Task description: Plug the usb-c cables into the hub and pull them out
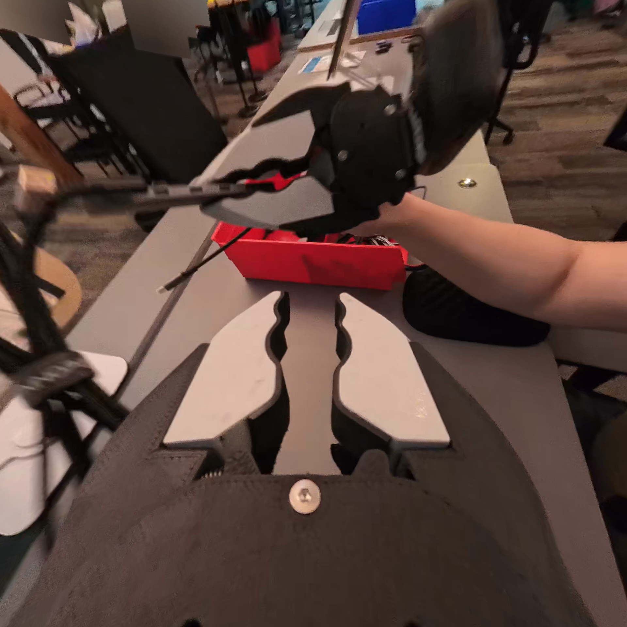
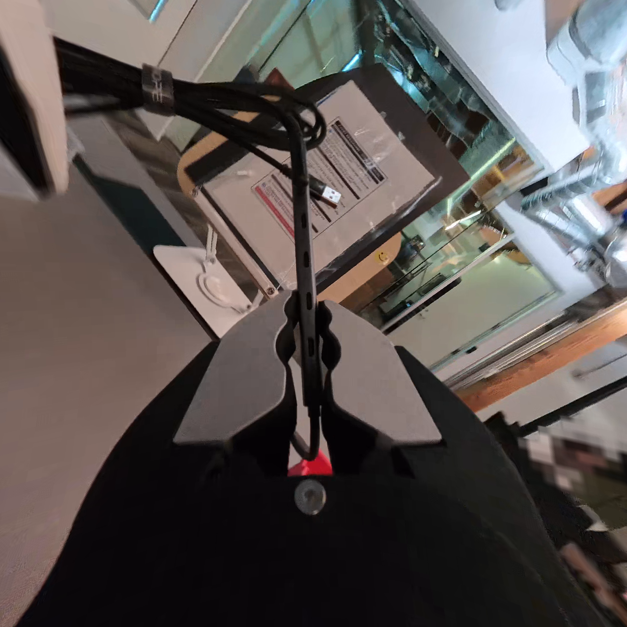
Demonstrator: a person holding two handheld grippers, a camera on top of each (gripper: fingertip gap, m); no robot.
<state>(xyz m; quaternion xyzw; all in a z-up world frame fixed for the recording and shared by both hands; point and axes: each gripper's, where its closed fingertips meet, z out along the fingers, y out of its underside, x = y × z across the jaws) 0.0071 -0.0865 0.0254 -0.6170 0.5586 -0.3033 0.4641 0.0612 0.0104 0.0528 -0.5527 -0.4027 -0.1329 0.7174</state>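
Above a red bin (image 1: 315,268), right tongs (image 2: 307,325) clench the slim black hub (image 2: 305,258); left tongs (image 1: 310,312) gape.

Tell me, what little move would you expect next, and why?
Probably the left gripper reaches for the loose cable trailing out of the red box. Its fingers are open and hold nothing, while the right gripper already clamps the slim black hub, held up in the air. The hub's slots look unfilled, so a plug is what's missing.
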